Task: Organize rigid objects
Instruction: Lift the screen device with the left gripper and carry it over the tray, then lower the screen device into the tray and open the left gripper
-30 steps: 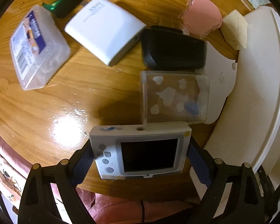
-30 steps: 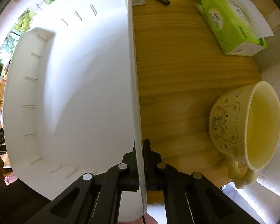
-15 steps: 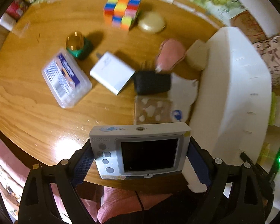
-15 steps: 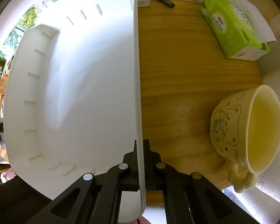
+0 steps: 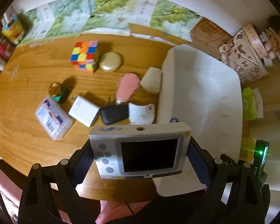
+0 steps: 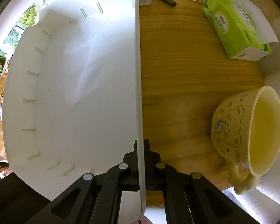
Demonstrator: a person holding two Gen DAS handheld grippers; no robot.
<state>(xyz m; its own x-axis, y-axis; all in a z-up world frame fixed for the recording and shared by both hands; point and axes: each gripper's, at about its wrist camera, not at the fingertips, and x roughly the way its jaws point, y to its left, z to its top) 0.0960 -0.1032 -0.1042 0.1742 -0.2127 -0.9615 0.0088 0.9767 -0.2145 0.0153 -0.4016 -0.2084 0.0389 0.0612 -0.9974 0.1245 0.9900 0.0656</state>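
Left gripper (image 5: 140, 150) clamped on grey handheld console (image 5: 139, 149) above table (image 5: 28, 140); right gripper (image 6: 139, 160) clamped on white bin (image 6: 74, 93) rim, near table's edge.

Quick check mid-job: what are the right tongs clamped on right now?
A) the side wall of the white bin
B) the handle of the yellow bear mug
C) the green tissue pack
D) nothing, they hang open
A: in the right wrist view the right tongs are shut on the thin wall of the white bin, while the yellow bear mug and green tissue pack sit untouched on the table.
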